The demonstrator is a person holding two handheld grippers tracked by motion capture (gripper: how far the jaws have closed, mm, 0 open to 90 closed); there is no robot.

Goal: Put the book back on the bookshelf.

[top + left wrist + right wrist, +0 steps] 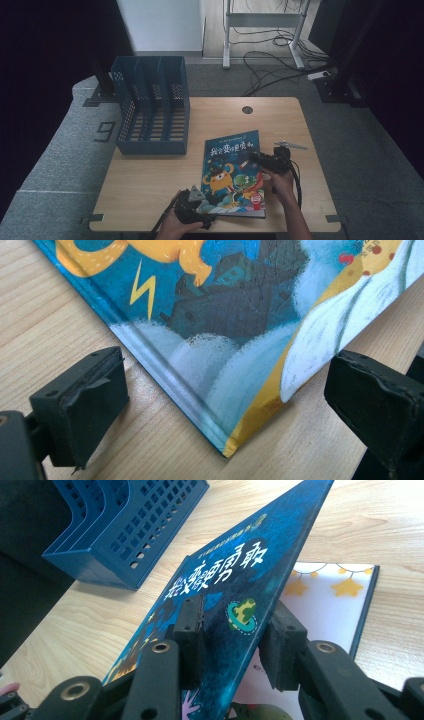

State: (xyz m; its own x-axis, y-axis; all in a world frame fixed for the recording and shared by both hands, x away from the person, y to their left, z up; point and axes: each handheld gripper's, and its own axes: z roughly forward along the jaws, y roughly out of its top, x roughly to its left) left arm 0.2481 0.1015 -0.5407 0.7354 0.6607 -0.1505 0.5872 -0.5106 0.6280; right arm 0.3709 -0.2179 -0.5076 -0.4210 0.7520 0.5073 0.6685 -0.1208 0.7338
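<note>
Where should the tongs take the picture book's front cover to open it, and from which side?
Take the front cover at its free long edge, from the book's right side, opposite the spine. That edge is already lifted off the starry first page, so one jaw fits under it. The right tongs straddle it there; the left tongs bracket the book's near spine corner, jaws apart.

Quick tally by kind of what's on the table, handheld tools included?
Picture book: 1, front cover lifted, as the right gripper view shows
Blue file rack: 1, three slots
Handheld tools: 2, the left tool and the right tool
Total: 4
</note>
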